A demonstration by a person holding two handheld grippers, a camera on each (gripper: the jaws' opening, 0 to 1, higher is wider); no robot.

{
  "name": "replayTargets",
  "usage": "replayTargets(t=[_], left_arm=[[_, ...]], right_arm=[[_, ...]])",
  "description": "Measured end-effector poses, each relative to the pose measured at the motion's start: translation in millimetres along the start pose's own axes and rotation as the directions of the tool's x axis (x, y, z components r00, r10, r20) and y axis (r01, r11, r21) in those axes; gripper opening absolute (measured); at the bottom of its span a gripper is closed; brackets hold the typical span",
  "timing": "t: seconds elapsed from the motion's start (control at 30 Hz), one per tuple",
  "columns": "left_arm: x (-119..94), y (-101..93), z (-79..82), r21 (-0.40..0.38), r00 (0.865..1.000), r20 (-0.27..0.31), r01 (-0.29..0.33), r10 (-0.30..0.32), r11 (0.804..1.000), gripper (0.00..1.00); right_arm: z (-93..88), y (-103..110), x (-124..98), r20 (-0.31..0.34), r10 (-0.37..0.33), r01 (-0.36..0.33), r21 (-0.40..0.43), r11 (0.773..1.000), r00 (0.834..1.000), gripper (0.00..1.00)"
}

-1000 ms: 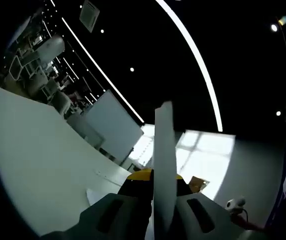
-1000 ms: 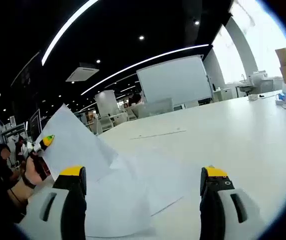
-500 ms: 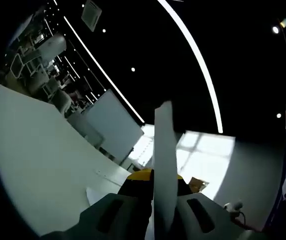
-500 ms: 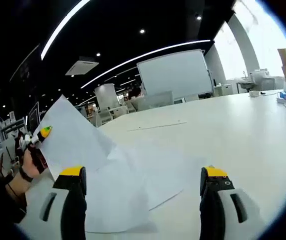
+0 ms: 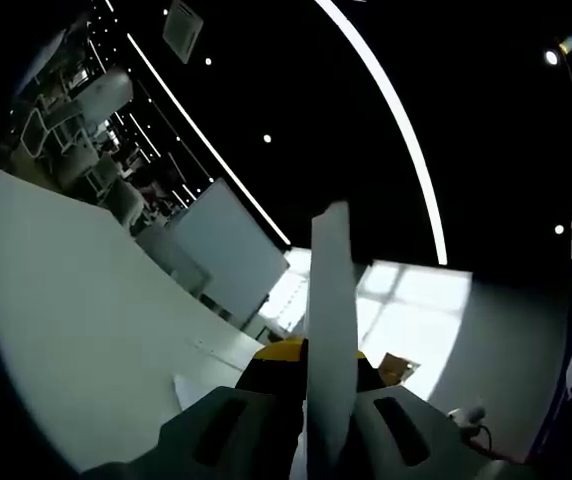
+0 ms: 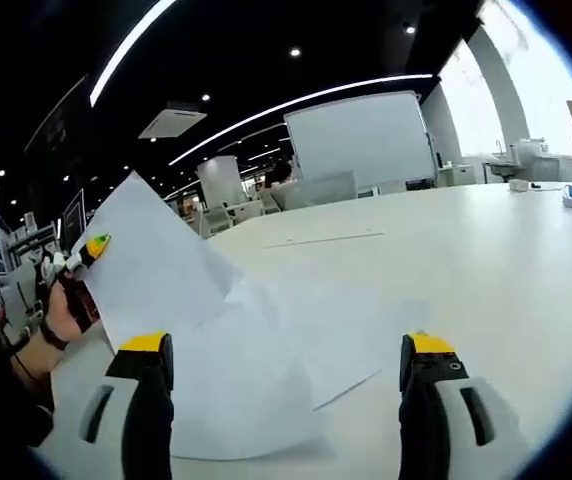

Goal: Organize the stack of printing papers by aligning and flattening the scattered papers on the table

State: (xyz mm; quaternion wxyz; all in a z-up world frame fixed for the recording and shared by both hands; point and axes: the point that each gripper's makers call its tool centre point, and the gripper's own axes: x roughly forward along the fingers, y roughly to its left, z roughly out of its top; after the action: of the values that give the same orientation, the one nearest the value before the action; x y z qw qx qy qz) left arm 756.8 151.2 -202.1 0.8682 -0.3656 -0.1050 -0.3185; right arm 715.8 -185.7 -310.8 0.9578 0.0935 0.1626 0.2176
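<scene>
The lifted sheet (image 6: pixel 151 265) can slip or crease, I think, because the left gripper (image 6: pixel 94 247) pinches it only near one edge and the paper hangs tilted at the left of the right gripper view. In the left gripper view this sheet stands edge-on, clamped between the closed jaws. The right gripper (image 6: pixel 286 400) is spread wide, holding nothing. The other papers (image 6: pixel 296 350) lie fanned, overlapping and not aligned, on the white table (image 6: pixel 486 250), low in the centre.
</scene>
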Motion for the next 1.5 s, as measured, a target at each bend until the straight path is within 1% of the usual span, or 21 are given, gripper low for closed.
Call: replayTargets(t=[0.2,0.4,0.77,1.0,1.13,1.23,1.5], left_arm=[[0.2,0.0,0.0,0.000,1.000,0.000,-0.001,0.001,1.000,0.06],[0.3,-0.2,0.2,0.000,1.000,0.000,0.002,-0.002,1.000,0.06],[0.1,-0.6,0.9,-0.002,1.000,0.002,0.005,-0.005,1.000,0.06],[-0.5,-0.2,0.9,-0.001,1.000,0.001,0.005,-0.005,1.000,0.06],[-0.8,-0.1,1.1,0.001,1.000,0.002,0.004,-0.004,1.000,0.06],[-0.9,-0.1,0.9,0.000,1.000,0.001,0.004,-0.004,1.000,0.06],[-1.1,0.0,1.0,0.001,1.000,0.002,0.002,-0.002,1.000,0.06]], right_arm=[[-9.5,8.3,4.2,-0.025,0.019,-0.019,-0.001,1.000,1.000,0.89],[-14.0,12.9,5.5,-0.042,0.032,-0.033,-0.009,0.999,0.999,0.88],[-30.0,17.3,5.0,-0.113,0.019,-0.030,-0.097,0.995,0.993,0.86],[-33.3,17.0,3.1,-0.128,0.017,-0.031,-0.112,0.993,0.992,0.83],[-33.4,15.6,2.1,-0.135,0.009,-0.027,-0.130,0.991,0.991,0.79],[-33.3,15.3,2.0,-0.135,0.006,-0.024,-0.134,0.991,0.991,0.79],[-38.0,11.4,-0.5,-0.161,-0.012,-0.014,-0.158,0.987,0.987,0.72]])
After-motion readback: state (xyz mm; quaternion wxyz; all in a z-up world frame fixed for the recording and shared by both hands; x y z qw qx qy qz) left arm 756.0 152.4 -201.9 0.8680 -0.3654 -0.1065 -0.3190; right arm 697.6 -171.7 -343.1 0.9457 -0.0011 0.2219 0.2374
